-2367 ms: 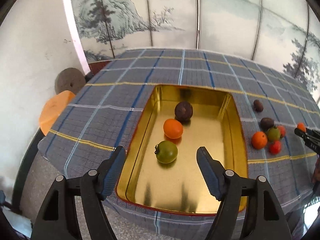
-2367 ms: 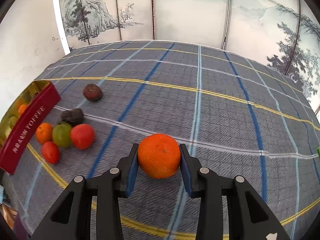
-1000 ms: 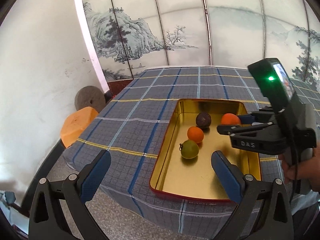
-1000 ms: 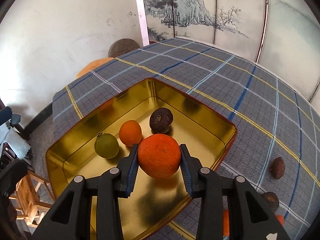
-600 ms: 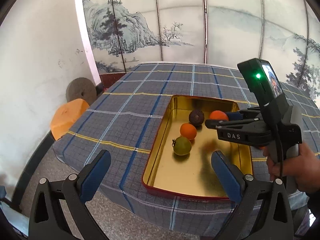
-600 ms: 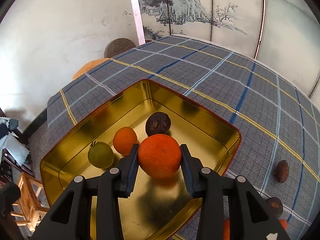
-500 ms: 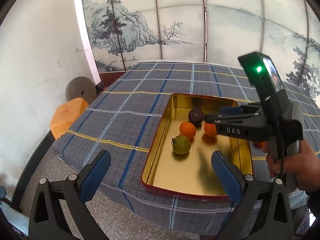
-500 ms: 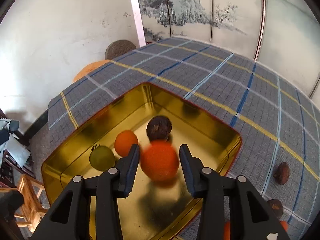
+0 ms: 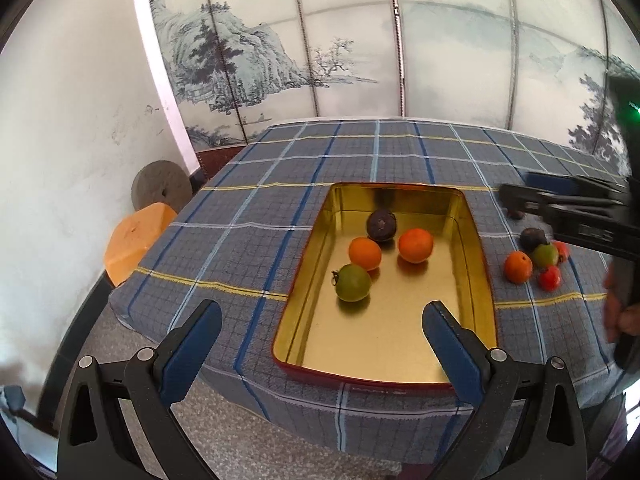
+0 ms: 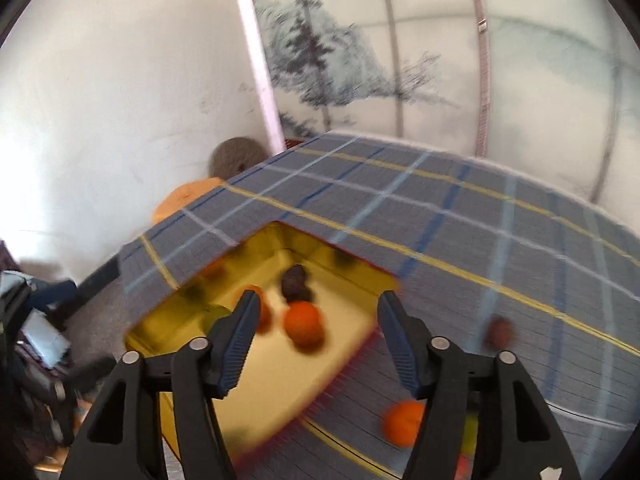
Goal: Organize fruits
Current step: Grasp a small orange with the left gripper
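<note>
Overhead, right gripper [image 10: 316, 316] fingers spread empty above gold tin [image 10: 256, 380], left gripper [image 9: 320, 338] fingers parted, holding nothing

- Gold tray [image 9: 476, 276]: 1
- Oranges: 3, w/ 2 in tray [image 9: 365, 253] [image 9: 415, 245], 1 on cloth [image 9: 518, 267]
- Green fruit: 2 [image 9: 352, 282] [image 9: 544, 255]
- Dark brown fruit: 2 clear [image 9: 381, 225] [image 9: 533, 237]; poss. more behind gripper
- Red fruit: 2 [image 9: 549, 277] [image 9: 561, 251]
</note>
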Demonstrator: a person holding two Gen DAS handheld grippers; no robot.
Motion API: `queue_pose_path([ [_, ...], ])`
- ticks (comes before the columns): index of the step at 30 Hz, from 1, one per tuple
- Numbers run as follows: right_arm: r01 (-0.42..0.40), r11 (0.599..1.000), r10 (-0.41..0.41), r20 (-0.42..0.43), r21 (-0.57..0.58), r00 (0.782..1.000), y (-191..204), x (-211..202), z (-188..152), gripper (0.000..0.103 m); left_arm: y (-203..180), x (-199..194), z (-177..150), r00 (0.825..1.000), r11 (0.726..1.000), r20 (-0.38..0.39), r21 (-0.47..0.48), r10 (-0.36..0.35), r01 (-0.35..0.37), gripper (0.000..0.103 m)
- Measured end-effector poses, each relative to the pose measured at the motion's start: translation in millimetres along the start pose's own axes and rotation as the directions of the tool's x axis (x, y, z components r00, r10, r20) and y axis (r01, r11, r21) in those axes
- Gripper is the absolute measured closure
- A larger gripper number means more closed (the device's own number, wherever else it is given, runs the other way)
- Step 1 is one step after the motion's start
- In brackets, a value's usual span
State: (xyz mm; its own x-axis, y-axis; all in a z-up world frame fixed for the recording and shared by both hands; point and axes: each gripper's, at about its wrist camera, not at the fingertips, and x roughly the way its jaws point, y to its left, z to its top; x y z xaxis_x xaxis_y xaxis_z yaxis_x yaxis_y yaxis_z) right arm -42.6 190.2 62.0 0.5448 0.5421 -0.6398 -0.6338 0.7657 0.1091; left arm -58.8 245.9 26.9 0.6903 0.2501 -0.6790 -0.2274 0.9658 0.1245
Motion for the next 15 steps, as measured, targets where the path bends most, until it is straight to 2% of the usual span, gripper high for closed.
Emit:
queue_pose_path([
  [3, 0.084, 0.996, -0.084, 0.013, 0.005, 0.996, -28, -27, -19, 0.043, -9, 0, 2, 1.0, 1.0, -0.004, 0.023, -0.011, 0.011, 0.003],
  [6, 0.189, 0.982, -0.189, -0.003, 0.005, 0.982, -62, -48, -43, 0.043, -22, -3, 4, 1.0, 0.998, 0.0, 0.056, -0.023, 0.023, 0.003],
  [8, 0.276, 0.961, -0.276, -0.029, 0.006, 0.961, -87, -57, -62, 0.043, -34, -6, 4, 0.999, 0.995, 0.006, 0.09, -0.037, 0.036, 0.003],
  [12, 0.376, 0.925, -0.37, -0.082, 0.062, 0.925, -134, -73, -92, 0.043, -57, -11, 6, 0.998, 0.985, 0.007, 0.159, -0.063, 0.061, 0.003],
  [15, 0.44, 0.894, -0.43, -0.11, 0.088, 0.896, -163, -83, -110, 0.043, -76, -11, 7, 0.994, 0.972, -0.018, 0.206, -0.109, 0.111, 0.003],
])
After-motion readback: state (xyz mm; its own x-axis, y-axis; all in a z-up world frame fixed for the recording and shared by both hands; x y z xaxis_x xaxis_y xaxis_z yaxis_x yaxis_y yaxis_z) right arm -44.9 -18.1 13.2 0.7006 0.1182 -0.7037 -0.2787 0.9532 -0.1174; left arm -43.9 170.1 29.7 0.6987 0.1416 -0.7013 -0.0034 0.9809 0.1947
